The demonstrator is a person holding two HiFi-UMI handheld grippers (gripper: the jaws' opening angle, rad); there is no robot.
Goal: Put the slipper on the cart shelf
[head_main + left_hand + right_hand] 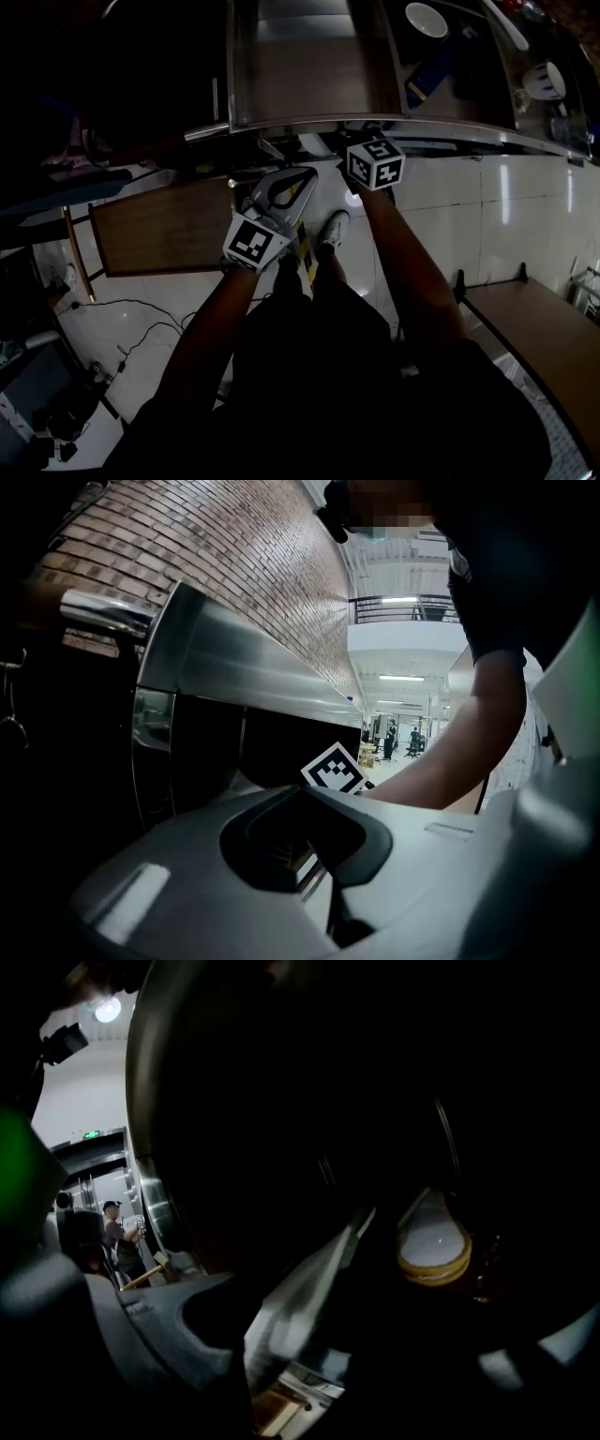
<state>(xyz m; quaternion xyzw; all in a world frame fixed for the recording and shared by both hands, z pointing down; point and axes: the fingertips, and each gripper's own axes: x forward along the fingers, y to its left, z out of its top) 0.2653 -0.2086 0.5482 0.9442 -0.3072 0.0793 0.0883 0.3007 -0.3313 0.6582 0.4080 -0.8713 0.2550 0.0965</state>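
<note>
- The slipper [433, 1241] lay on the dark cart shelf [281, 1101]. It was a rounded, pale shape with a tan rim along its edge.
- Only the right gripper view showed the slipper. In the head view the brushed-steel rim of the cart [375, 122] covered that shelf.
- The right hand-held gripper [422, 1307] had its jaws spread wide and gripped nothing. The slipper sat ahead of them, clear of the one smooth pale-grey jaw that caught the light.
- In the head view only that gripper's marker cube [375, 161] showed, black squares on white, just below the curved steel rim.
- The left hand-held gripper [302, 178] had its moulded grey plastic jaws drawn together to a thin slit with nothing in them. It was held beside the cart, well apart from the slipper.
- The left gripper view alone showed a brick wall [187, 555] and the cart's shiny sloped sheet-metal side.
- From above, glossy white floor tiles [450, 216], a brown wood-grain panel [159, 230] and a white bowl [427, 19] on the cart's top tier were visible.
</note>
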